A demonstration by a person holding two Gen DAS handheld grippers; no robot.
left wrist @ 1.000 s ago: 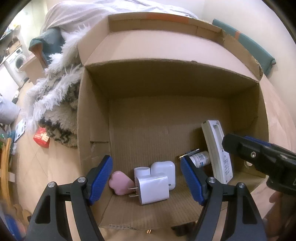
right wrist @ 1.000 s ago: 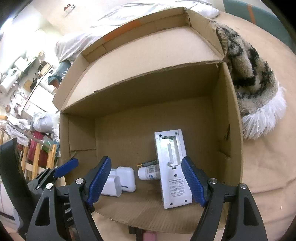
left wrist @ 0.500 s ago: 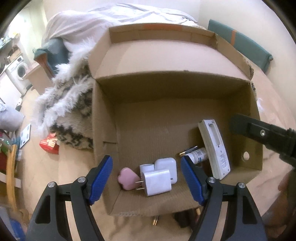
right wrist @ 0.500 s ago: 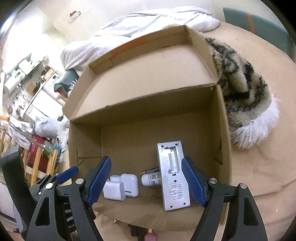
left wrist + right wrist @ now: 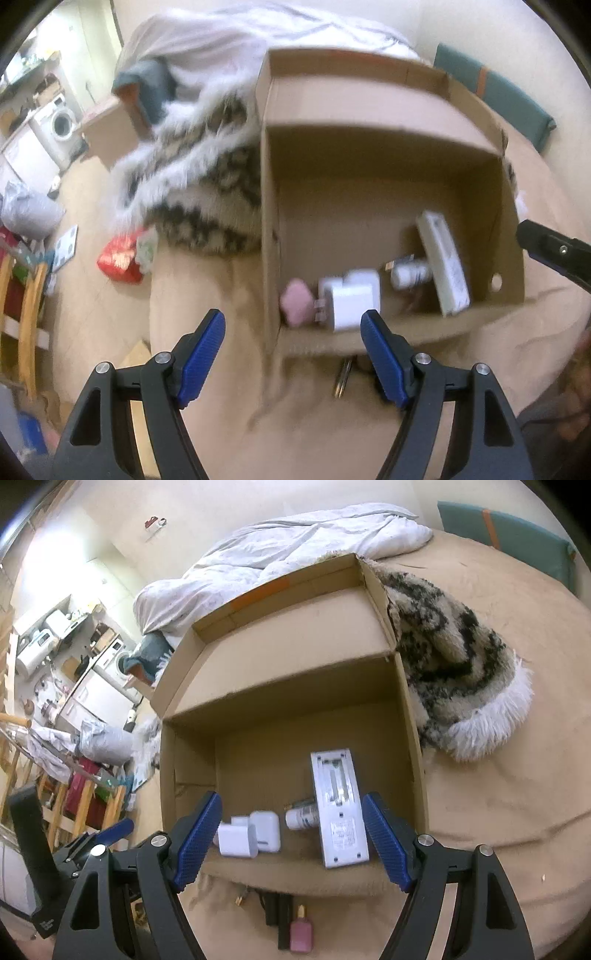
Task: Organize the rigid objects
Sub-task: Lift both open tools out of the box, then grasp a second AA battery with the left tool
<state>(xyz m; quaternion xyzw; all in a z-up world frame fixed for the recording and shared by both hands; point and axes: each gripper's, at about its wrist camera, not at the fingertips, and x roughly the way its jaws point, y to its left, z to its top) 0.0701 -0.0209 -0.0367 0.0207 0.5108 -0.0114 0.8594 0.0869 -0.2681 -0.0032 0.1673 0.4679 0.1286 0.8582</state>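
Note:
An open cardboard box (image 5: 388, 162) (image 5: 295, 657) lies on a tan bedspread. Inside it lie a white remote (image 5: 443, 266) (image 5: 338, 808), a small white bottle (image 5: 410, 273) (image 5: 301, 818), white chargers (image 5: 351, 299) (image 5: 247, 836) and a pink object (image 5: 295, 306). My left gripper (image 5: 293, 350) hangs open and empty over the box's near left corner. Above the near wall my right gripper (image 5: 291, 834) is open too, nothing between its fingers. In front of the box lie a small pink bottle (image 5: 301, 934), a dark object (image 5: 273, 908) and a metallic piece (image 5: 341, 376).
A patterned fluffy blanket (image 5: 199, 184) (image 5: 450, 664) lies beside the box, with a white duvet (image 5: 295, 550) behind it. A red packet (image 5: 120, 258) lies on the floor at left, near a wooden rack (image 5: 26, 314) and a washing machine (image 5: 61, 125).
Both grippers have pulled back and up from the box, so it looks smaller. The left view has swung left and is blurred. The pink bottle in front of the box came into the right view.

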